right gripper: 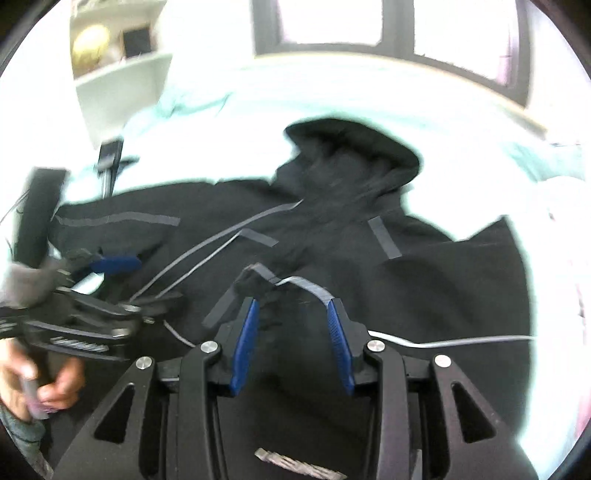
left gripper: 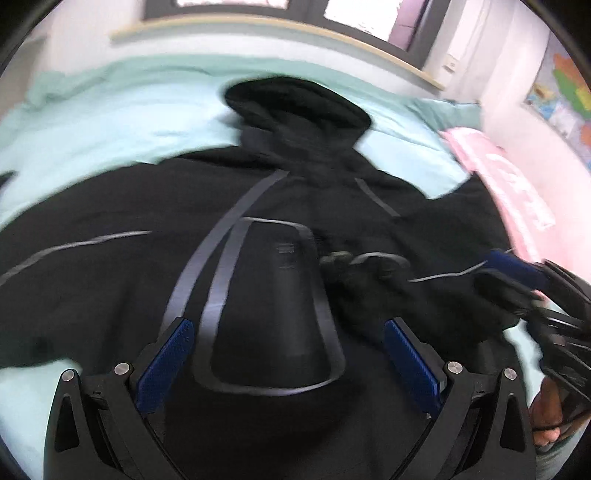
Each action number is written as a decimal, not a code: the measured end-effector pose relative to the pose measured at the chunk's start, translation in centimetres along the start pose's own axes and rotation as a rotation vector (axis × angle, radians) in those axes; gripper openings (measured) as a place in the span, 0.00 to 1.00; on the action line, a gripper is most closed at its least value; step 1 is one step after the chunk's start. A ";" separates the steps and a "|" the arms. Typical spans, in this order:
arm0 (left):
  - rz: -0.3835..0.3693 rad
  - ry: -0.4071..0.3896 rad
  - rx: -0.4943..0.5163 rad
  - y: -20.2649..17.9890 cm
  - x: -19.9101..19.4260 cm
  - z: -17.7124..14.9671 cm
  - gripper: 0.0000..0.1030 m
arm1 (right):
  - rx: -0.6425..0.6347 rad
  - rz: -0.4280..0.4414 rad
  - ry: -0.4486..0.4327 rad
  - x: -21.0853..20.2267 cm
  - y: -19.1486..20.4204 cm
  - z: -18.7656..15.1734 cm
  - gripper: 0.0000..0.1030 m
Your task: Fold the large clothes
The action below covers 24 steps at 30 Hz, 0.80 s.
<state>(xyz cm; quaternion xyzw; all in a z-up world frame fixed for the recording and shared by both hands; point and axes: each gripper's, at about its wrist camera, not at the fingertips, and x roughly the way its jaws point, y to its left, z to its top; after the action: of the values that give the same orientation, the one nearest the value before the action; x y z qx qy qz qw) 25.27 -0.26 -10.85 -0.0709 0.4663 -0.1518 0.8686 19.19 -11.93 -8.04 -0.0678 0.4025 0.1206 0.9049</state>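
Lying under both of your grippers was a big bed with a pale green sheet (left gripper: pixel 110 110), and it filled most of what you saw. On top of that sheet lay the black hooded jacket (left gripper: pixel 110 266), spread out flat with its front up. Its hood (left gripper: pixel 295 99) pointed away from you, toward the windows (right gripper: pixel 332 18). Grey stripes (left gripper: pixel 207 254) ran down the jacket's front, and one curved around a dark panel in the middle. A pink cloth (left gripper: pixel 509 184) lay on the bed just beside the jacket's far sleeve, at the right of the left camera's view.

Your left gripper (left gripper: pixel 291 354) hung over the middle of the jacket. Its blue pads (left gripper: pixel 166 365) were spread wide apart, and they pinched nothing.

Your right gripper (right gripper: pixel 291 343) was over the jacket too, near a bunched-up bit of black cloth with a grey stripe. Its jaws were partly spread. That bunched cloth sat right at the tips of the pads, but the blur hid whether they touched it.

Your hand (right gripper: pixel 55 387) showed at the edge, wrapped around the left gripper's handle.
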 end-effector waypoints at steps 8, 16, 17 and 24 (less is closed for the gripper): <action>-0.092 0.125 -0.041 -3.0 8.2 2.1 0.23 | 0.053 -0.149 -0.026 -5.4 -6.8 -1.4 0.41; 0.014 -0.077 0.028 0.1 1.6 4.6 0.22 | 0.141 -0.233 -0.011 -5.3 -11.4 -1.5 0.53; 0.028 -0.098 0.020 1.6 0.3 4.9 0.22 | 0.139 -0.231 -0.004 -4.5 -11.4 -1.2 0.54; 0.025 0.061 -0.089 12.2 0.8 2.6 0.25 | 0.083 -0.196 0.164 5.9 -9.7 -0.9 0.54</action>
<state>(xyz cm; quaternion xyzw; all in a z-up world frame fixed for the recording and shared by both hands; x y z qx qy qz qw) 30.29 10.94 -13.28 -0.0990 0.4997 -0.1219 0.8518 25.05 -20.53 -12.75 -0.0792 0.4711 0.0089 0.8785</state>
